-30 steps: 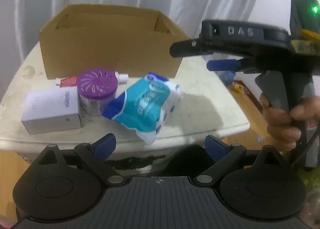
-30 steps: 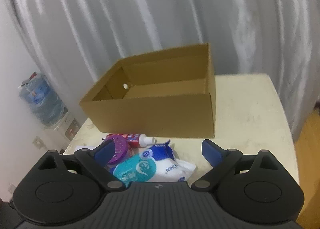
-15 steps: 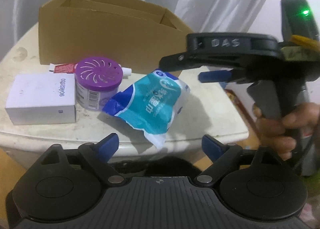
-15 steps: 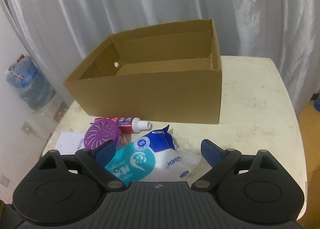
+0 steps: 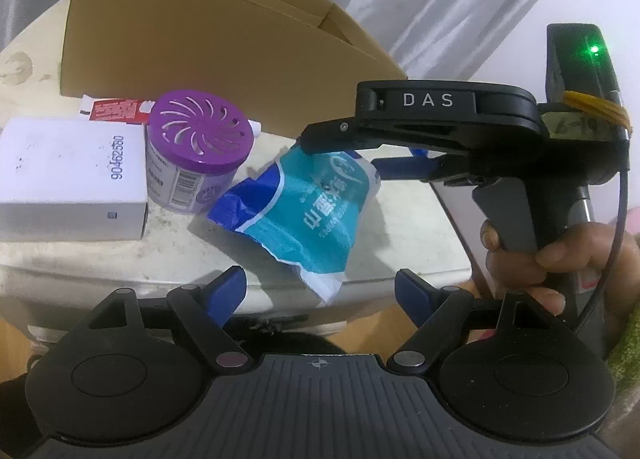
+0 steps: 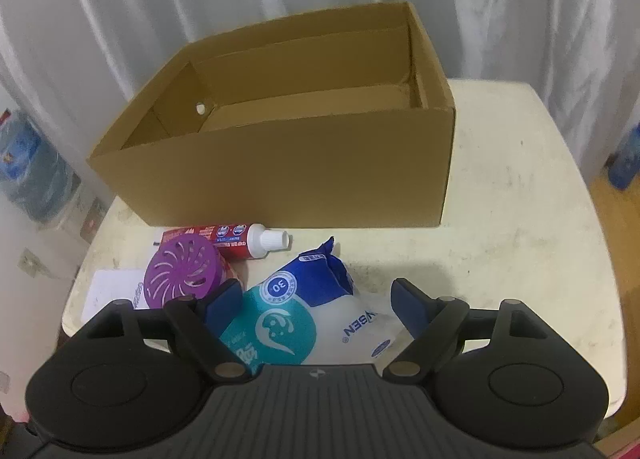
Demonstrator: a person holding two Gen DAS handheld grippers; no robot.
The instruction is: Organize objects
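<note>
A teal, blue and white tissue pack (image 5: 320,211) lies near the front edge of the cream table (image 5: 408,227). My left gripper (image 5: 320,291) is just off that edge, jaws closing, and only the pack's near tip shows between the pads, untouched. My right gripper (image 6: 316,299) straddles the pack (image 6: 288,323) from above, jaws closing with the pads at its sides. In the left wrist view the right gripper (image 5: 344,157) sits over the pack's far end. A purple-lidded can (image 5: 196,155), a white box (image 5: 68,179) and a red toothpaste tube (image 6: 236,239) lie to the left.
An open cardboard box (image 6: 300,171) stands behind the objects, with nothing seen inside. A hand (image 5: 560,259) grips the right gripper's handle. White curtains hang behind the table. A water bottle (image 6: 32,171) stands on the floor at the left. Bare tabletop (image 6: 520,239) lies right of the pack.
Both grippers have come closer and lower toward the tissue pack. Their jaws have narrowed. The right gripper now sits over the pack's far end.
</note>
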